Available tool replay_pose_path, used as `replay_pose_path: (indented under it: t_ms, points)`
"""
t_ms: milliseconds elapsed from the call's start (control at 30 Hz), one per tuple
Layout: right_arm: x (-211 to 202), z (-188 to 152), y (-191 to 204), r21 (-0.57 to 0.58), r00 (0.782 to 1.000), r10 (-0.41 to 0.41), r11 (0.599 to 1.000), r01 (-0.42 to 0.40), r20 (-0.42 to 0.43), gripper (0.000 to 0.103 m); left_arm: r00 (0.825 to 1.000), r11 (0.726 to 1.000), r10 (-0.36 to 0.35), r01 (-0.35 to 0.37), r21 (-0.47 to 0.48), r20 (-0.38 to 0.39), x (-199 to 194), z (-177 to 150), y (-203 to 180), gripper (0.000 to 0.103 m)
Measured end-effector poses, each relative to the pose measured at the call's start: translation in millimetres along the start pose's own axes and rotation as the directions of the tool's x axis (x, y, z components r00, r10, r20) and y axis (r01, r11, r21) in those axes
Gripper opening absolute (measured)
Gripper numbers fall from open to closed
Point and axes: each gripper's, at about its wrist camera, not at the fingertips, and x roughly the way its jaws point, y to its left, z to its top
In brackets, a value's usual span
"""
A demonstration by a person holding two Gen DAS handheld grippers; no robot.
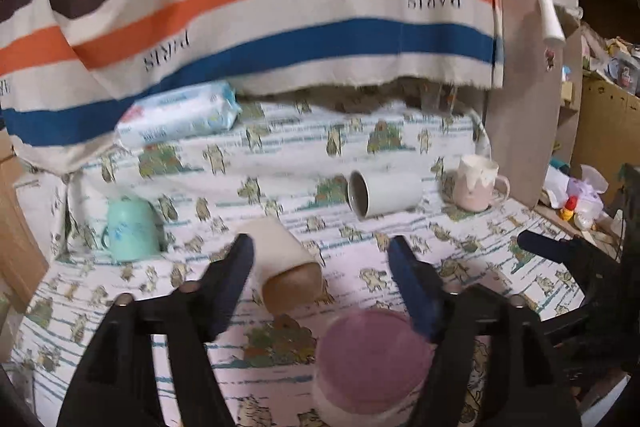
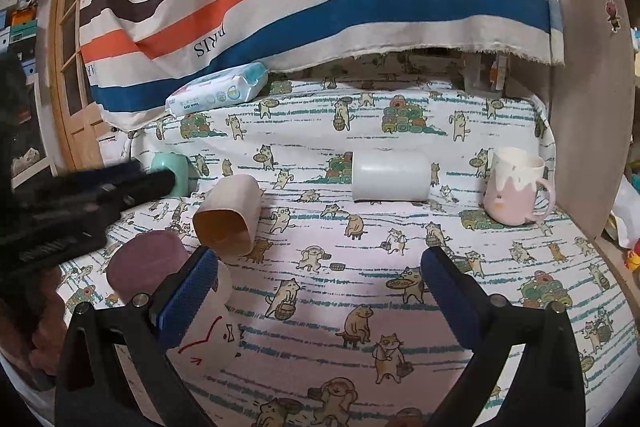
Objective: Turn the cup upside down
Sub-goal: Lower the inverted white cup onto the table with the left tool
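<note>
While five cups sit on the cat-print tablecloth (image 2: 360, 291), only the pink-and-white mug (image 2: 516, 187) near the right edge stands upright; what it holds cannot be seen. A white cup (image 2: 390, 177) lies on its side mid-table, and a beige cup (image 2: 228, 219) lies tipped with its open mouth toward the near edge, both showing nothing inside. A mint mug (image 1: 132, 229) stands upside down near the left edge. A purple-bottomed cup (image 1: 372, 363) stands inverted near the front-left corner, just below the left gripper (image 1: 320, 251), whose jaws are spread wide and grip nothing. The right gripper (image 2: 320, 267) hangs equally wide, holding nothing, its left finger just beside that cup.
</note>
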Motion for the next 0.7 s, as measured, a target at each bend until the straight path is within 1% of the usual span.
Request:
replay_pose_path:
  t_ms: [67, 133, 233, 300, 333, 400, 467, 533, 567, 700]
  points:
    - [-5, 1, 3, -0.008, 0.999, -0.022, 1.000, 0.022, 0.023, 0.102, 0.999, 1.000, 0.003, -0.003, -0.003, 0.038, -6, 2, 6, 0.074]
    - [-9, 3, 6, -0.008, 0.998, -0.037, 0.999, 0.037, 0.043, 0.102, 0.996, 1.000, 0.024, -0.024, -0.005, 0.092, -14, 3, 13, 0.081]
    - [-14, 6, 11, -0.009, 0.996, -0.044, 0.999, 0.045, 0.076, 0.102, 0.985, 1.000, 0.028, -0.027, -0.012, 0.168, -24, 1, 23, 0.085]
    - [-17, 10, 17, -0.029, 0.994, -0.054, 0.998, 0.057, 0.098, 0.102, 0.977, 0.999, 0.040, -0.040, -0.005, 0.212, -31, 0, 29, 0.094]
    - [-19, 10, 20, -0.039, 0.992, -0.060, 0.997, 0.064, 0.110, 0.102, 0.972, 0.999, 0.050, -0.050, -0.004, 0.231, -35, -1, 32, 0.103]
    - [-25, 12, 27, -0.060, 0.986, -0.075, 0.995, 0.085, 0.146, 0.102, 0.962, 0.999, 0.048, -0.048, -0.008, 0.267, -43, -4, 38, 0.103]
    - [-31, 11, 33, -0.072, 0.978, -0.084, 0.992, 0.099, 0.191, 0.102, 0.959, 0.999, 0.032, -0.028, -0.017, 0.281, -49, -7, 45, 0.103]
    - [-37, 10, 37, -0.073, 0.971, -0.079, 0.993, 0.098, 0.224, 0.102, 0.960, 0.999, 0.030, -0.024, -0.027, 0.277, -53, -12, 52, 0.103]
    - [-39, 10, 39, -0.072, 0.971, -0.074, 0.993, 0.093, 0.228, 0.102, 0.962, 0.999, 0.034, -0.027, -0.030, 0.270, -54, -16, 54, 0.103]
    - [-45, 3, 41, -0.044, 0.975, -0.006, 0.999, 0.017, 0.223, 0.102, 0.967, 1.000, 0.021, -0.017, -0.018, 0.252, -59, -37, 58, 0.103]
